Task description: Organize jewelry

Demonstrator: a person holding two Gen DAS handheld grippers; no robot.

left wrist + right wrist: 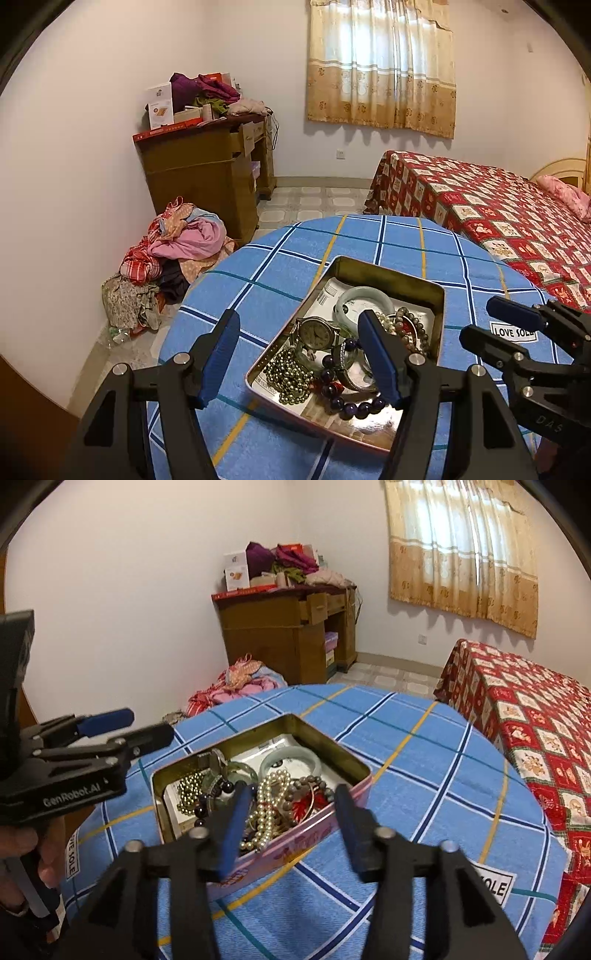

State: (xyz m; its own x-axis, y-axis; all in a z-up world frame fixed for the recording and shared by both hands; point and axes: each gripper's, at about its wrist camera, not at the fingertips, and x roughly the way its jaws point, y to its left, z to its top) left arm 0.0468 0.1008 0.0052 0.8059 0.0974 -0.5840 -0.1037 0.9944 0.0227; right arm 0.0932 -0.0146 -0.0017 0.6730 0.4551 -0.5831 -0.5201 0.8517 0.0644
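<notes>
An open tin (391, 273) sits on the blue checked tablecloth (295, 251). Inside lie a watch (316, 334), a pale jade bangle (364, 295), a gold bead chain (291, 376) and a purple bead bracelet (354, 406). The right wrist view also shows a pearl necklace (271, 801) and a brown bead bracelet (314, 782) in the tin (295, 834). My left gripper (299, 328) hovers open over the tin's left part, holding nothing. My right gripper (291, 794) stands open above the pink near wall, holding nothing. Each gripper shows in the other's view: the right gripper (509, 325) and the left gripper (140, 725).
A bed with a red patterned cover (498, 214) stands to the right of the round table. A wooden desk (207, 166) piled with boxes and clothes is by the far wall. A heap of clothes (173, 254) lies on the floor. A hand (22, 845) holds the left gripper.
</notes>
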